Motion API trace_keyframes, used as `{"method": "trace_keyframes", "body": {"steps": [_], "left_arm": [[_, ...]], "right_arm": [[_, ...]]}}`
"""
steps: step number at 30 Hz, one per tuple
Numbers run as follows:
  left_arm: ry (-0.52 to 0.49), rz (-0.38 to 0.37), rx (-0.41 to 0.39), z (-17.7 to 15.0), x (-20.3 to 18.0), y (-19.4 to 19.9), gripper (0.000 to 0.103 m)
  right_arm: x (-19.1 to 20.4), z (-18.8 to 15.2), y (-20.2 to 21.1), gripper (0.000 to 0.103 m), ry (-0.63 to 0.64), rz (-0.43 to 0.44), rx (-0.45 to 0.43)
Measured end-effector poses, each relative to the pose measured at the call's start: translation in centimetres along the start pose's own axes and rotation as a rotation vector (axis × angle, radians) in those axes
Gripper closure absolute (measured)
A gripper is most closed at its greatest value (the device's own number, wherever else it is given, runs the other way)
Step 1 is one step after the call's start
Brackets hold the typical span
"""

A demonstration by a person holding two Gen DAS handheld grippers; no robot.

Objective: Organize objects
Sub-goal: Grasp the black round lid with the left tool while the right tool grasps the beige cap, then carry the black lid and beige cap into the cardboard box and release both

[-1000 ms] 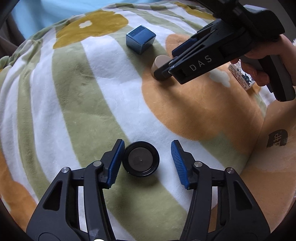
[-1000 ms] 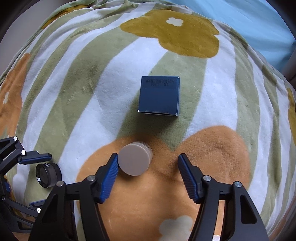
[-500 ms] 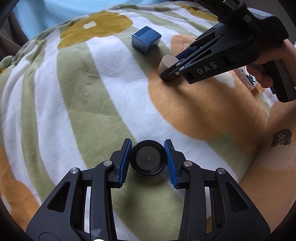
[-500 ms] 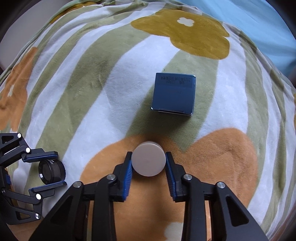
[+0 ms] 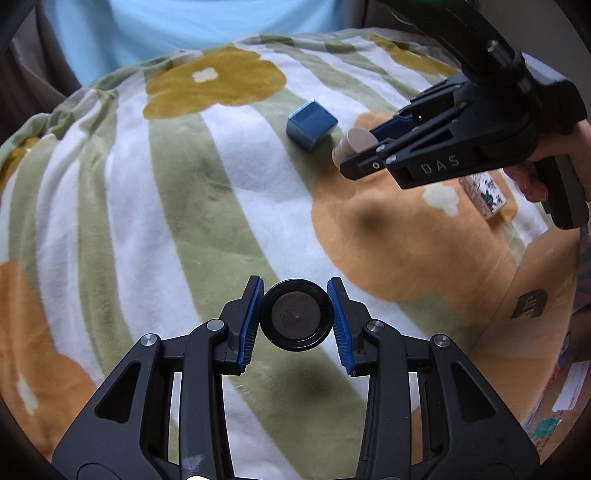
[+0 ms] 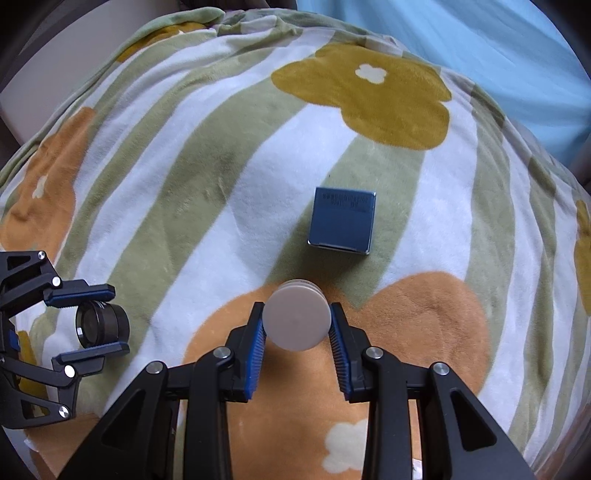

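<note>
Item 1: your left gripper (image 5: 295, 319), clamped on the round black lidded jar (image 5: 295, 319), lifted.
Item 2: your right gripper (image 6: 297, 326), clamped on the round beige plastic jar (image 6: 297, 319), lifted near the small blue cardboard box (image 6: 342, 220).
Risk: smooth round walls may slip if you tilt.
Surface: soft striped floral fleece blanket (image 6: 184, 177); blue fabric (image 5: 184, 33) behind it.

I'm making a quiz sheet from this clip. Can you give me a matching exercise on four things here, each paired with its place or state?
Things:
1. black round jar
2. beige round jar
3. blue box
4. white patterned bottle

Places or states:
A. lying free on the blanket, beyond the right gripper
B. clamped in the left gripper
C. partly hidden behind the right gripper in the left wrist view
D. clamped in the right gripper

Pairs: 1-B, 2-D, 3-A, 4-C
</note>
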State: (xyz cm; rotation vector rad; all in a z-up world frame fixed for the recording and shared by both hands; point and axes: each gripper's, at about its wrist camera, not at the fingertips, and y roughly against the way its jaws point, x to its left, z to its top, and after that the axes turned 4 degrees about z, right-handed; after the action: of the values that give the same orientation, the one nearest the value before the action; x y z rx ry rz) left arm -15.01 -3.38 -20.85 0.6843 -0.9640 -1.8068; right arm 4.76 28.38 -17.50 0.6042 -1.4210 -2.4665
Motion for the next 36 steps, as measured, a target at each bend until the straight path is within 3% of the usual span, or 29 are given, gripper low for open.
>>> {"method": "trace_keyframes", "body": {"steps": [6, 17, 26, 36], "left_arm": [[0.023, 0.026, -0.038, 1.1, -0.2, 3.5, 0.07], [0.038, 0.05, -0.084, 0.6, -3.4, 9.8, 0.07], [0.041, 0.046, -0.097, -1.4, -7.5, 13.6, 0.07], [0.047, 0.019, -0.07, -4.4, -12.0, 15.1, 0.07]], "right_arm": [[0.0, 0.7, 2.4, 0.072, 0.021, 0.006, -0.044], [1.1, -1.7, 9.3, 0.072, 0.031, 0.009, -0.105], [1.7, -6.0, 14.3, 0.072, 0.021, 0.018, -0.111], [2.8, -12.3, 17.1, 0.072, 0.001, 0.03, -0.078]]}}
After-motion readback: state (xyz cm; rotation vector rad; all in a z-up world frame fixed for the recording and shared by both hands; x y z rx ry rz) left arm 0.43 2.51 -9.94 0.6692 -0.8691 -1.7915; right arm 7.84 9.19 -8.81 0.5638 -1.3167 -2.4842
